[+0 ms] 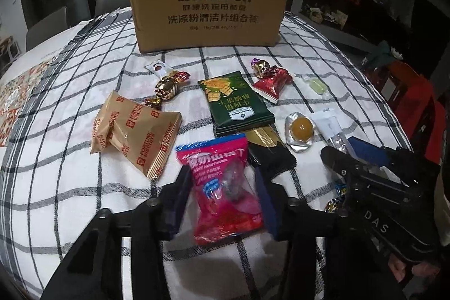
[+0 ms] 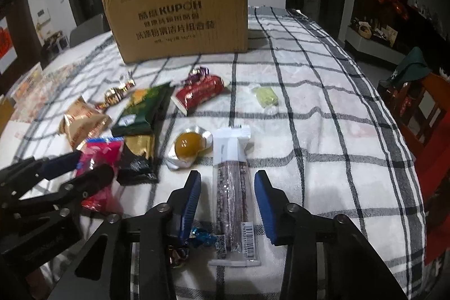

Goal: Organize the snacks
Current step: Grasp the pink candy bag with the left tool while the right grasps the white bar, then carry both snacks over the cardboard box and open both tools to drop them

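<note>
Snacks lie on a checked tablecloth point(image 1: 70, 131) in front of a cardboard box point(image 1: 209, 4). My left gripper point(image 1: 222, 182) is open, its fingers either side of a pink snack packet point(image 1: 225, 193) that lies on the cloth. My right gripper point(image 2: 229, 190) is open, its fingers either side of a long clear-wrapped snack bar point(image 2: 232, 182). The right gripper also shows in the left wrist view point(image 1: 351, 153). The left gripper also shows in the right wrist view point(image 2: 81, 167).
Nearby lie a tan biscuit packet point(image 1: 135, 131), a green cracker packet point(image 1: 233, 100), a black-and-gold packet point(image 1: 270, 153), a red packet point(image 1: 271, 82), a yellow jelly cup point(image 1: 301, 130), a green candy point(image 2: 265, 97) and foil candies point(image 1: 166, 89). A red chair point(image 2: 433, 114) stands right.
</note>
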The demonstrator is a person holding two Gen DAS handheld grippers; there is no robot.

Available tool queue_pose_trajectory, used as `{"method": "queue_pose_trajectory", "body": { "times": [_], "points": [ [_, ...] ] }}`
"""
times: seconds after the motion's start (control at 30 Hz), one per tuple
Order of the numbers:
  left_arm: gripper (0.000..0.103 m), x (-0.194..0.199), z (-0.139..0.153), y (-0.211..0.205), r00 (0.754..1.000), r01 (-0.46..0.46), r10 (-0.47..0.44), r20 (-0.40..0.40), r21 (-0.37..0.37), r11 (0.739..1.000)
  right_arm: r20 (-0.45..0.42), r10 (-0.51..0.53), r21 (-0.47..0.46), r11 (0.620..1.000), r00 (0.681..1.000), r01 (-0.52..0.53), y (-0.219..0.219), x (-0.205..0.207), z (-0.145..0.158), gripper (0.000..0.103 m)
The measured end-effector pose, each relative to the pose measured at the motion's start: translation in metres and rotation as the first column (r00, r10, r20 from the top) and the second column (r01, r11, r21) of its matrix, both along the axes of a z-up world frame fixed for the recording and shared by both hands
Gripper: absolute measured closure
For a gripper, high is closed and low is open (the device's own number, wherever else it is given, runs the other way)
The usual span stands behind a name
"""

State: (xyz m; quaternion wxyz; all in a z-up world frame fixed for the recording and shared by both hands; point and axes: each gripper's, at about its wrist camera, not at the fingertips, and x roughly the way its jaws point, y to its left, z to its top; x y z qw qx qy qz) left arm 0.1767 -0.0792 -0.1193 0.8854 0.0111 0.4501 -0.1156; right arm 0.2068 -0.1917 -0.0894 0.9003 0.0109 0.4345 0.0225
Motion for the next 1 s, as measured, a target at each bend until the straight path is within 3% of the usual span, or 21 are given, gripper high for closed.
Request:
{"method": "queue_pose_trajectory", "body": {
  "times": [0.1, 0.23, 0.5, 0.73, 1.0],
  "points": [
    [0.063, -0.003, -0.001, 0.000, 1.000, 0.004, -0.004, 0.016, 0.005, 1.000, 0.007, 0.006, -0.028, 1.000, 1.000, -0.006, 0.003, -0.001, 0.000, 0.075],
    [0.067, -0.006, 0.001, 0.001, 1.000, 0.008, -0.008, 0.023, 0.010, 1.000, 0.001, 0.000, -0.011, 1.000, 1.000, 0.000, 0.001, -0.003, 0.001, 0.077],
    [0.069, -0.019, 0.020, 0.009, 0.998, 0.014, -0.013, 0.068, -0.002, 1.000, 0.046, -0.008, 0.013, 1.000, 0.999, 0.007, 0.003, -0.017, 0.020, 0.077],
    [0.072, -0.027, 0.049, 0.009, 0.988, 0.058, -0.056, 0.142, -0.007, 0.998, 0.122, 0.015, 0.036, 0.999, 0.992, -0.020, 0.008, -0.025, 0.053, 0.077],
    [0.074, -0.003, 0.087, 0.019, 0.978, 0.088, -0.074, 0.197, -0.061, 0.994, 0.193, 0.055, 0.057, 0.996, 0.980, -0.067, 0.019, -0.012, 0.091, 0.077]
  ]
}}
